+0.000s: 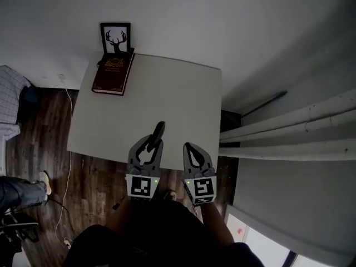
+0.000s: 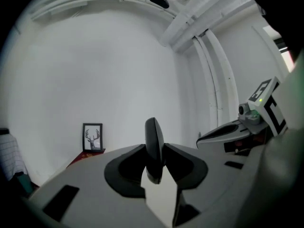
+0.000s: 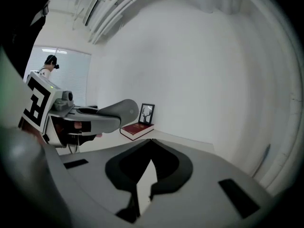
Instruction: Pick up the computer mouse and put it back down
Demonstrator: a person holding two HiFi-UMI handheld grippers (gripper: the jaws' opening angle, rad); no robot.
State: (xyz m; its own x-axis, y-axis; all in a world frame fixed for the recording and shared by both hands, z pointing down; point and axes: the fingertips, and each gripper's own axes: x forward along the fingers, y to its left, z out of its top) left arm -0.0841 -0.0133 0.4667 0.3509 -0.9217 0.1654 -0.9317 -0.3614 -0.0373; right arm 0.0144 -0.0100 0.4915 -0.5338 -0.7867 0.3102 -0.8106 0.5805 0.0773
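The black computer mouse point(image 1: 158, 132) stands on its edge between the jaws of my left gripper point(image 1: 152, 143), above the near edge of the white table point(image 1: 178, 93). In the left gripper view the mouse point(image 2: 154, 146) is upright and the left gripper point(image 2: 154, 161) is shut on both its sides. My right gripper point(image 1: 189, 147) hangs just to the right of it, shut with nothing in it. The right gripper view shows the right gripper point(image 3: 150, 143) with its tips touching and the left gripper point(image 3: 102, 114) beside it.
A dark red book point(image 1: 113, 72) lies at the table's far left corner, with a framed deer picture point(image 1: 115, 39) standing behind it against the white wall. White pipes point(image 1: 289, 132) run along the right. On the wooden floor at the left are a cable point(image 1: 69, 166) and a person's leg point(image 1: 22, 192).
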